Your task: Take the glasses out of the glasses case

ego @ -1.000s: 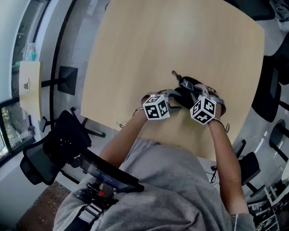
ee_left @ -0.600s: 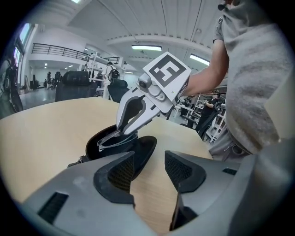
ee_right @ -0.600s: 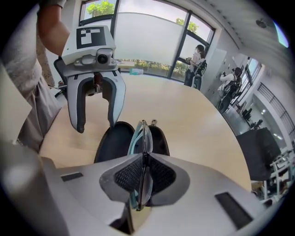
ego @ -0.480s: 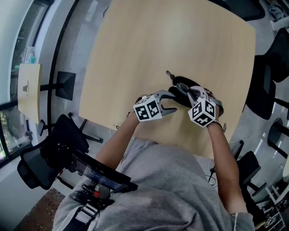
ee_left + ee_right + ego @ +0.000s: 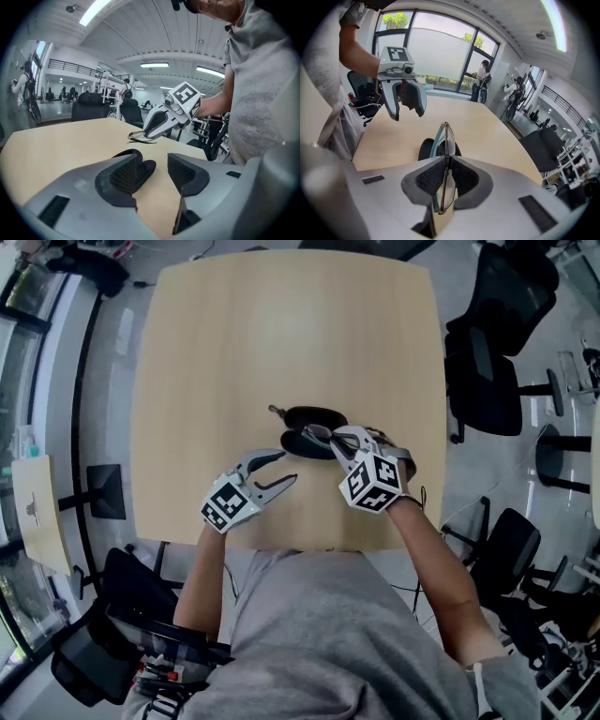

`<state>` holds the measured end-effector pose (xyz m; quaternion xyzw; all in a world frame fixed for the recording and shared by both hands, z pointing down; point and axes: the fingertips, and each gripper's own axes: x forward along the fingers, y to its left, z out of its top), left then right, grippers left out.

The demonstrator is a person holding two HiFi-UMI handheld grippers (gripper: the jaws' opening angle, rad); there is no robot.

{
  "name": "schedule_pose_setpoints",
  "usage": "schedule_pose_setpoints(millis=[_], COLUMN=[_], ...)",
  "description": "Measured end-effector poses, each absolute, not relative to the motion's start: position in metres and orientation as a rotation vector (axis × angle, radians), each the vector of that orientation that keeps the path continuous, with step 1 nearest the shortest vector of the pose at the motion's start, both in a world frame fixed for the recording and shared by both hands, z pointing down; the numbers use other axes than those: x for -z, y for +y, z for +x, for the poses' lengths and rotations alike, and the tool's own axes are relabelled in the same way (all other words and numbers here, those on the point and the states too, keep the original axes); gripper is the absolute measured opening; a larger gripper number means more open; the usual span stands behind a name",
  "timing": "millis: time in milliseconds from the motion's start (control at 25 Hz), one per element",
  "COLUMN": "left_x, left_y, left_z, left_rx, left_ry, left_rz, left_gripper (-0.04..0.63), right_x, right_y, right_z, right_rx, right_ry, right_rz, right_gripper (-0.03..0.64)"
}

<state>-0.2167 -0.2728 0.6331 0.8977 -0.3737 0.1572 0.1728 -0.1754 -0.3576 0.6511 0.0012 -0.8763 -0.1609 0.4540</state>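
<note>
Nearest the person, the left gripper [image 5: 286, 468] hovers over the table's [image 5: 281, 334] near edge with its jaws spread and nothing pressed between the pads; in the left gripper view the dark glasses case [image 5: 146, 167] shows just past one pad. Beside it, the right gripper [image 5: 447, 165] is clenched on the glasses [image 5: 446, 140]. Its jaws have just been closing, and the folded frame is now pinched between the ribbed pads. The glasses stand on edge in that grip. Their long axis runs along the gripper's own line, part of the frame trailing back behind the pads and the rest pointing out beyond the fingertips. In the left gripper view they jut roughly level from those tips and hang clear of the tabletop. From the head view they reach out over the open case [image 5: 314, 418], which lies on the wood just beyond both grippers, its length crosswise. Office chairs [image 5: 492, 352] stand off the table's far right.
</note>
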Motion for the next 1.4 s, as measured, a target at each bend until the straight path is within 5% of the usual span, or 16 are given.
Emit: schedule_pose_setpoints(millis=[480, 1400], left_x=[-0.569, -0.558], left_y=[-0.260, -0.231], left_z=[-0.236, -0.236], left_rx=[-0.260, -0.301], left_ry=[-1.353, -1.451], left_rz=[2.491, 2.449], left_gripper=[0.201, 0.200], right_x=[-0.629, -0.760], right_y=[-0.380, -0.433], right_z=[-0.101, -0.016], right_rx=[0.350, 0.302], right_ry=[-2.194, -1.975], right_rz=[0.248, 0.270], right_gripper=[0.045, 0.046])
